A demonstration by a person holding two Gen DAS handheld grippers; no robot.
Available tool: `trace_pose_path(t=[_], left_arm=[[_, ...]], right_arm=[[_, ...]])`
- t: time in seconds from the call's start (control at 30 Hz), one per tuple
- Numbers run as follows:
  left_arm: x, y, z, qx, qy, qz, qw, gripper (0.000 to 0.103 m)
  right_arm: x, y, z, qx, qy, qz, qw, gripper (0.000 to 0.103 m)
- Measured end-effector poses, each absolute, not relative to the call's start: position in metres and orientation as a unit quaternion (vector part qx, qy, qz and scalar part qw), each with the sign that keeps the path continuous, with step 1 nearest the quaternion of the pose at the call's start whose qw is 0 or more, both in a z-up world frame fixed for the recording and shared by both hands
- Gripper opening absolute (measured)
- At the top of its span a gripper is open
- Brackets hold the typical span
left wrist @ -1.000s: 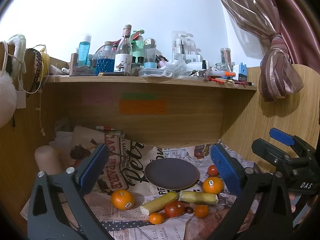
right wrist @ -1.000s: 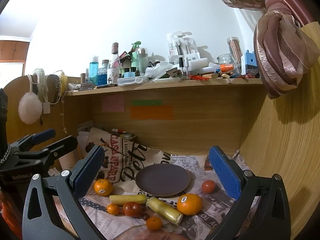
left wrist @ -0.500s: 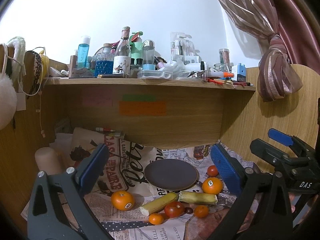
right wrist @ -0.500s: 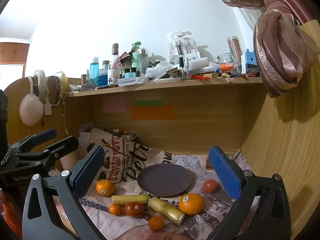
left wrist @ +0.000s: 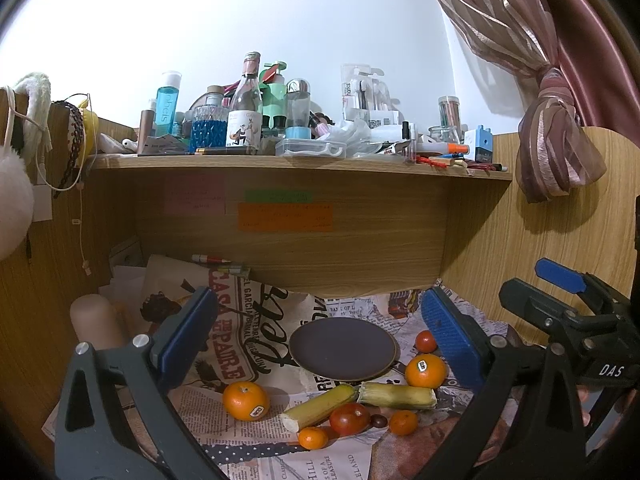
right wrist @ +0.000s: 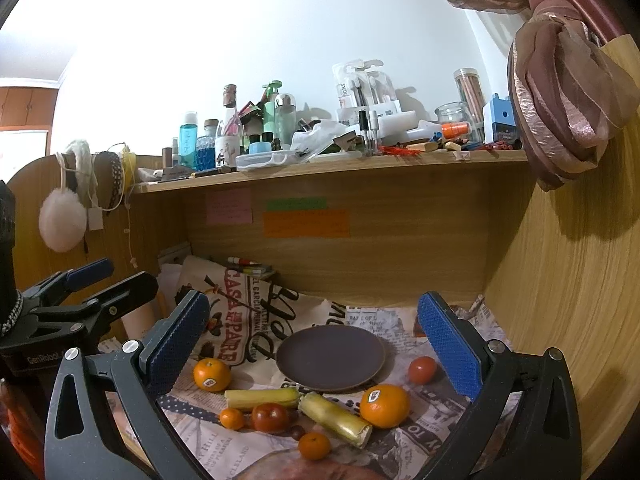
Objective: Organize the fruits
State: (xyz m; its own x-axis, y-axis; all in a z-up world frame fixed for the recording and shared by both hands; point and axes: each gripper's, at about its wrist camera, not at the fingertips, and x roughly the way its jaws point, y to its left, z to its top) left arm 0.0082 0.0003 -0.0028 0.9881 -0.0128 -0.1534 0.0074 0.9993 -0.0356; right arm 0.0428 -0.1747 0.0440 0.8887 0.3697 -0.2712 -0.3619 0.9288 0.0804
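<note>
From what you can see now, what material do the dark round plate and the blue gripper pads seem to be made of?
The plate looks like matte glazed ceramic or stoneware, possibly plastic: dull brown-purple surface, no sharp highlights, thin raised rim. The left gripper pads and right gripper pads look like textured rubber or soft plastic: fine grid pattern, non-glossy blue.

A matt dark plate (right wrist: 330, 356) lies on printed newspaper (right wrist: 240, 320). The oranges (right wrist: 385, 405) look glossy and dimpled, the tomato (right wrist: 270, 417) smooth and shiny. Shelf (right wrist: 360, 160) and walls show wood grain.
</note>
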Motion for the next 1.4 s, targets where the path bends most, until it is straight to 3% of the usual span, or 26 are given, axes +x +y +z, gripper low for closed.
trace_pose_path(t=[0.9, 1.23, 1.4], left_arm=[[0.034, 0.012, -0.02, -0.024, 0.109, -0.007, 0.994, 0.103], [0.077, 0.05, -0.056, -0.044, 0.194, 0.004, 0.98, 0.079], [0.098, 0.068, -0.084, -0.043, 0.244, 0.015, 0.969, 0.076]], right_arm=[[0.066, -0.165, 0.029, 0.004, 0.178, 0.203, 0.963, 0.103], [0.108, -0.179, -0.011, 0.0, 0.268, 0.179, 0.947, 0.087], [0.127, -0.183, -0.034, -0.01, 0.32, 0.166, 0.933, 0.08]])
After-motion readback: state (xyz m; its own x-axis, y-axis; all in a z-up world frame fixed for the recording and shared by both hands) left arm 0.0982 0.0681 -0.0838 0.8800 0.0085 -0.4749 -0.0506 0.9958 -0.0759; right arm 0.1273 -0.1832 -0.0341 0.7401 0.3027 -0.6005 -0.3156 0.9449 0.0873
